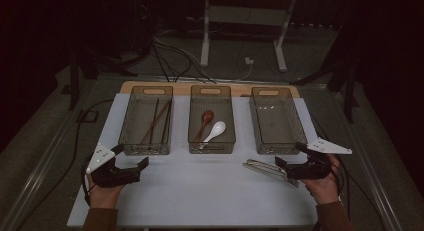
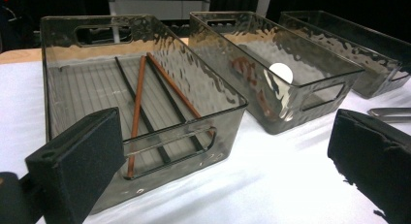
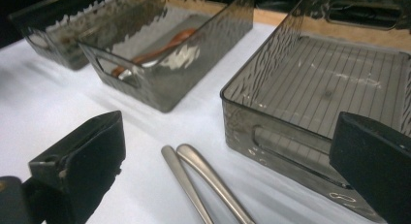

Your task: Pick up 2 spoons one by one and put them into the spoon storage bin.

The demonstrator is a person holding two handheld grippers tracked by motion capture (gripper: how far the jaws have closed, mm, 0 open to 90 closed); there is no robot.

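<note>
Three smoky clear bins stand in a row on the white table. The left bin [image 1: 146, 122] [image 2: 145, 103] holds chopsticks [image 1: 157, 122] [image 2: 160, 88], brown and black. The middle bin [image 1: 211, 122] [image 2: 271, 64] holds a brown spoon [image 1: 205, 120] and a white spoon [image 1: 215, 131]. Nothing lies in the right bin [image 1: 276, 122] [image 3: 334, 88]. Two metal utensil handles [image 1: 267, 168] [image 3: 203, 180] lie side by side in front of the right bin. My left gripper [image 1: 134, 156] [image 2: 228, 175] is open near the left bin's front. My right gripper [image 1: 290, 153] [image 3: 228, 170] is open over the metal handles.
The wooden tabletop edge [image 1: 210, 84] shows behind the bins. A white frame stand [image 1: 245, 26] and cables [image 1: 170, 56] lie on the floor beyond. Bare white table surface [image 1: 200, 191] spreads between the two hands.
</note>
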